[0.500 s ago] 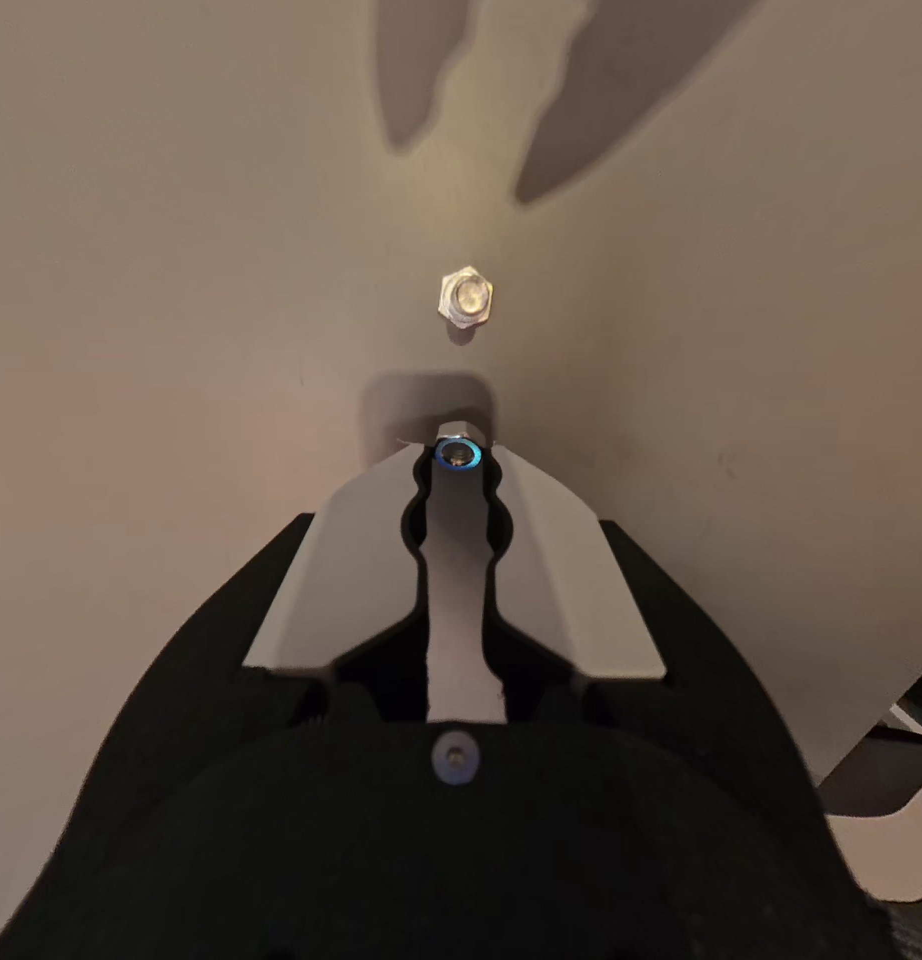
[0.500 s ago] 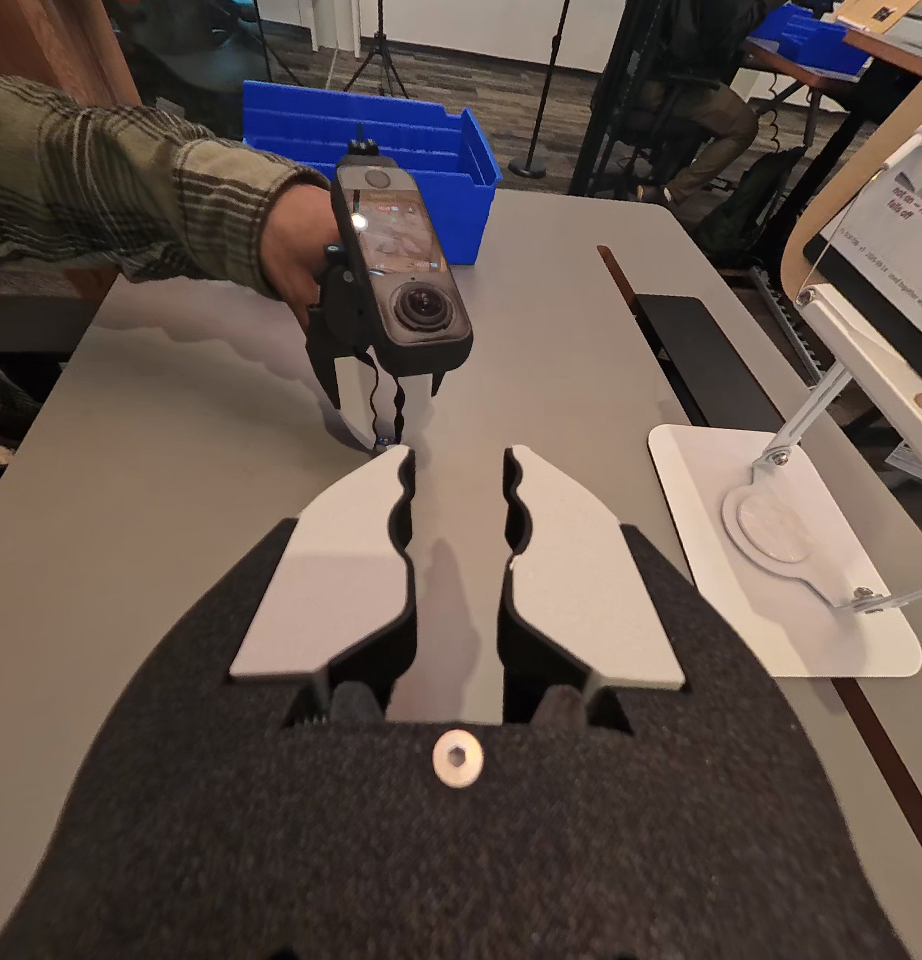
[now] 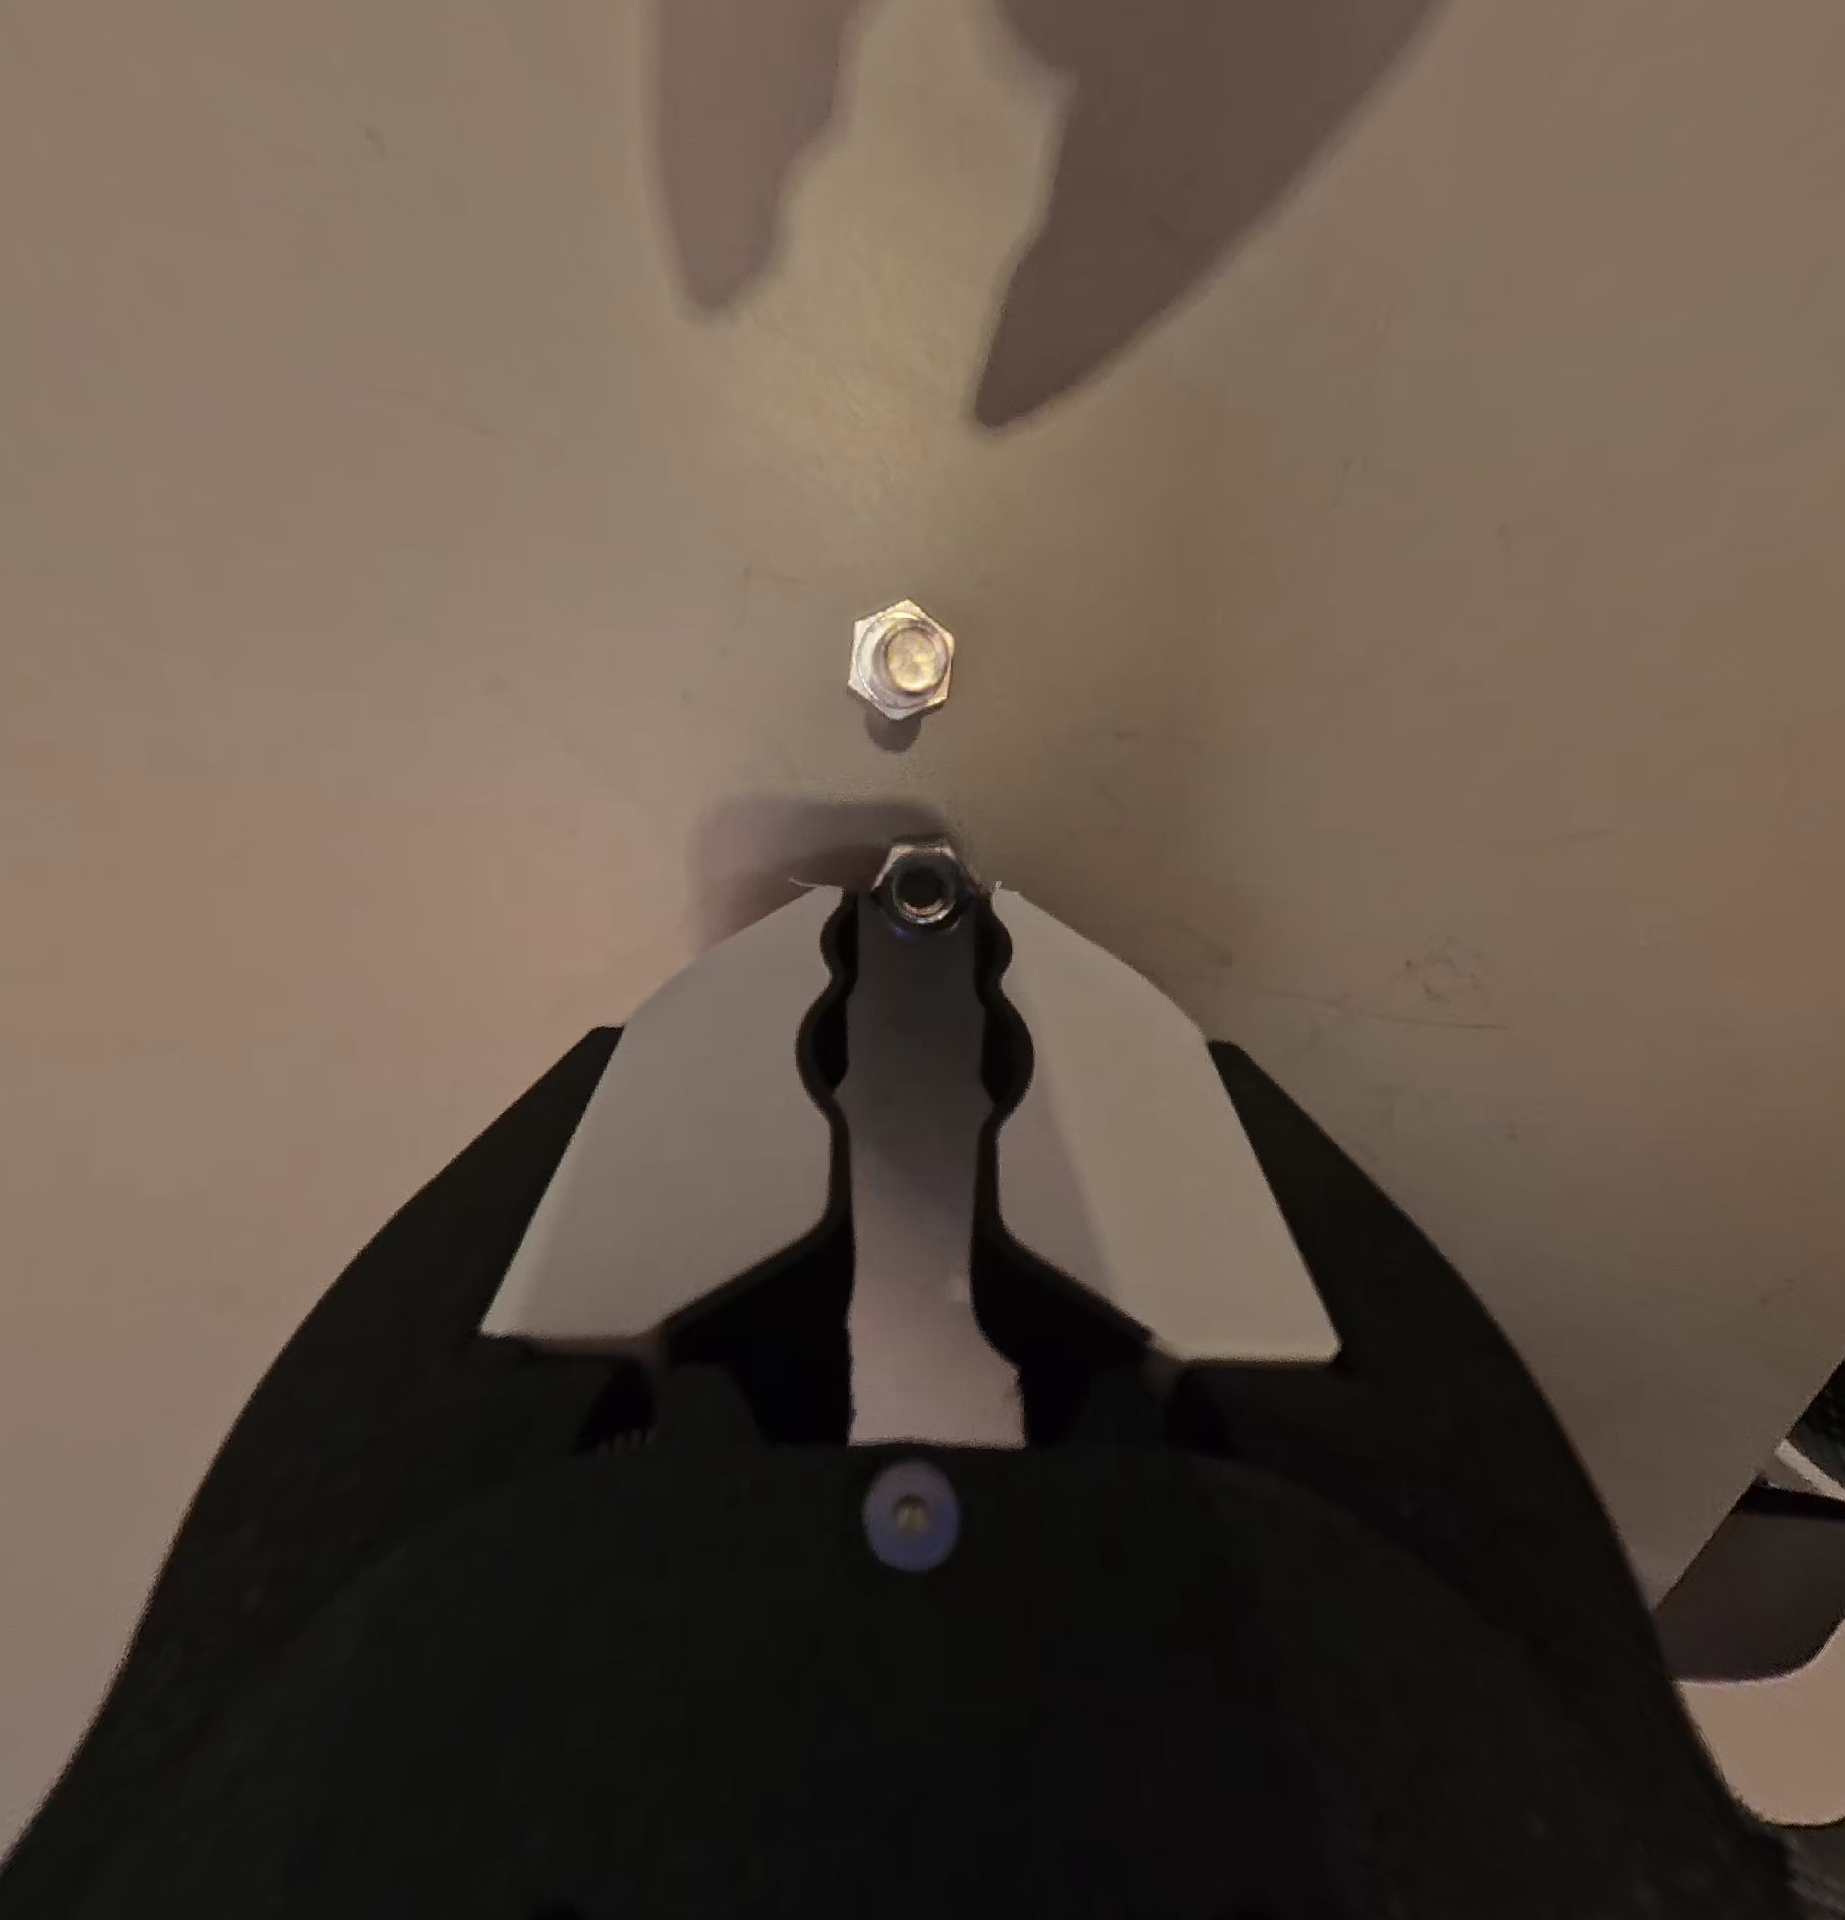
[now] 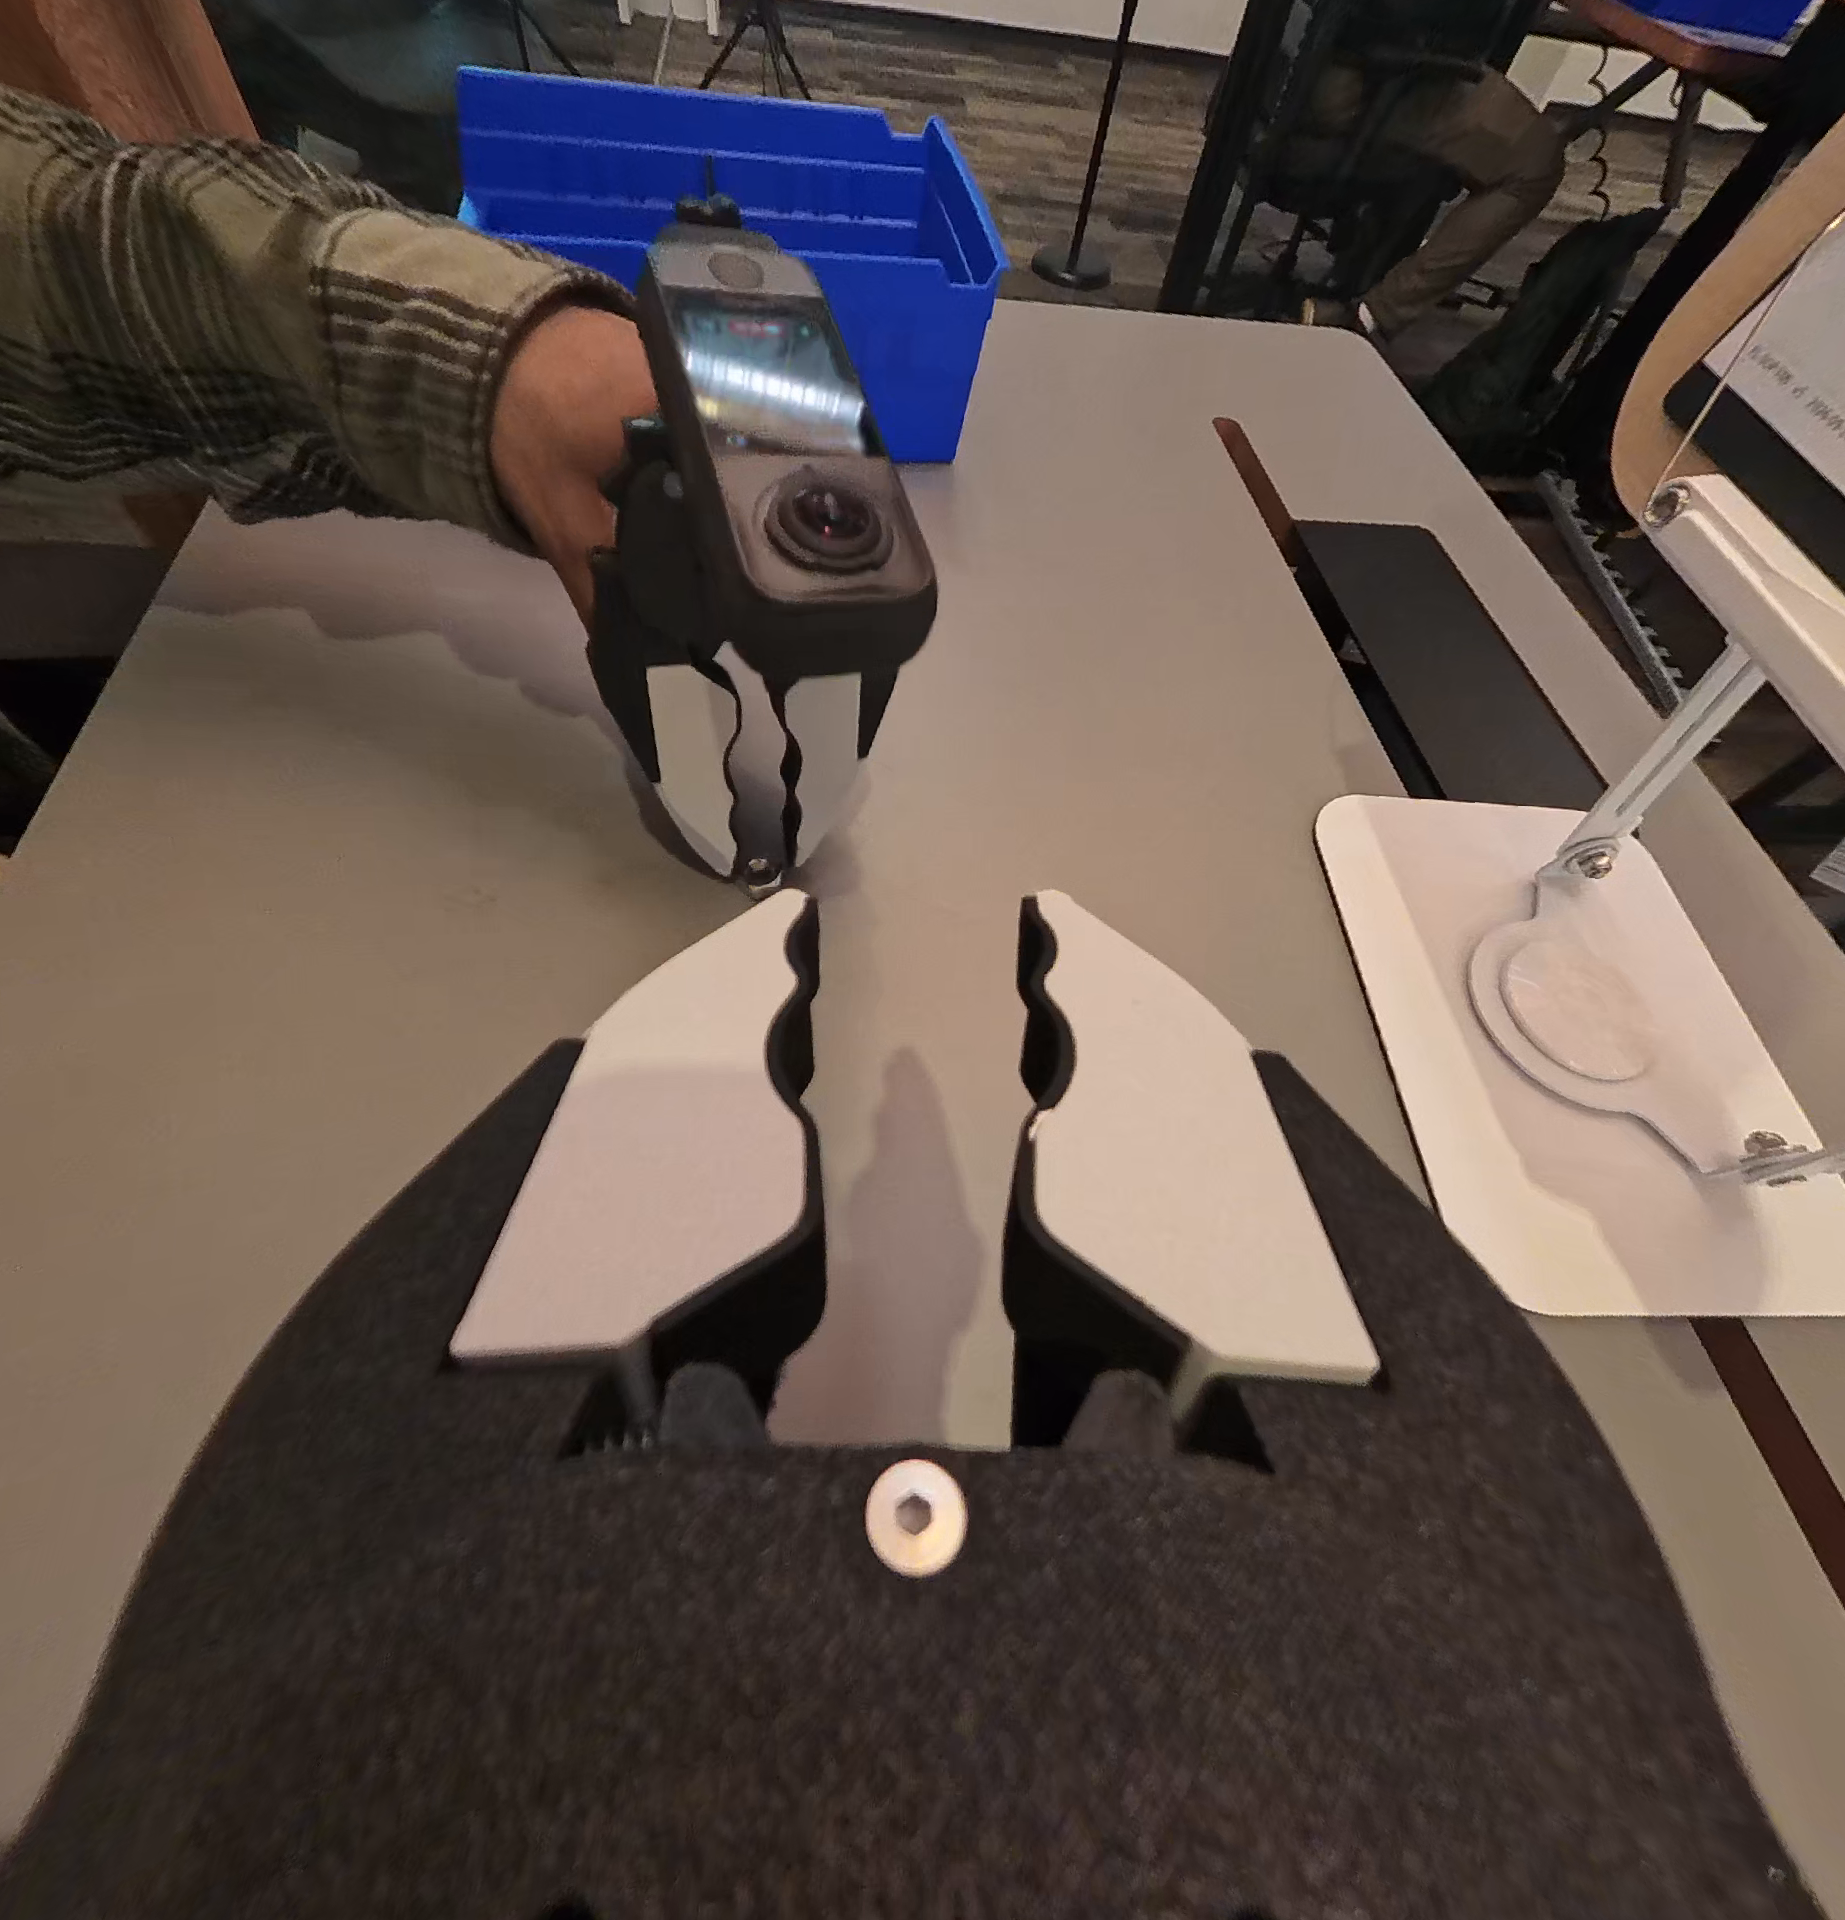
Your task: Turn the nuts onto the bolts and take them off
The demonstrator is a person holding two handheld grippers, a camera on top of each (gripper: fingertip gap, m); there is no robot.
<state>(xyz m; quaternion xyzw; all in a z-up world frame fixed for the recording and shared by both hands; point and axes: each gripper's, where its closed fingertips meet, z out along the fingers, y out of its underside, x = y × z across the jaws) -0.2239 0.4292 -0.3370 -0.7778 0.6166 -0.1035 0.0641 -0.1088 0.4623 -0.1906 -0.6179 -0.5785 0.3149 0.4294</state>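
A: Our left gripper (image 3: 923, 894) pinches a nut (image 3: 925, 888) at its tips, low over the tabletop (image 3: 378, 623).

B: Just ahead stands a bolt (image 3: 905, 670), nut apparently threaded on. Our right gripper (image 4: 918, 909) waits half-open, empty. Plenty left.

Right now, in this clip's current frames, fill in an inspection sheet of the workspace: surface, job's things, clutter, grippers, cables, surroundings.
Surface: grey table, faint scuff marks, gripper shadows on it.
Job's things: a nut pinched at the left gripper's tips; a bolt with a nut on it stands on the table just beyond, apart from the tips.
Clutter: blue bin at the far edge; white stand base on the right.
Grippers: left gripper shut on the nut, tips low over the table; right gripper open, empty, pointing at the left.
Cables: nothing seen.
Surroundings: seated person, tripods, wood-pattern floor.
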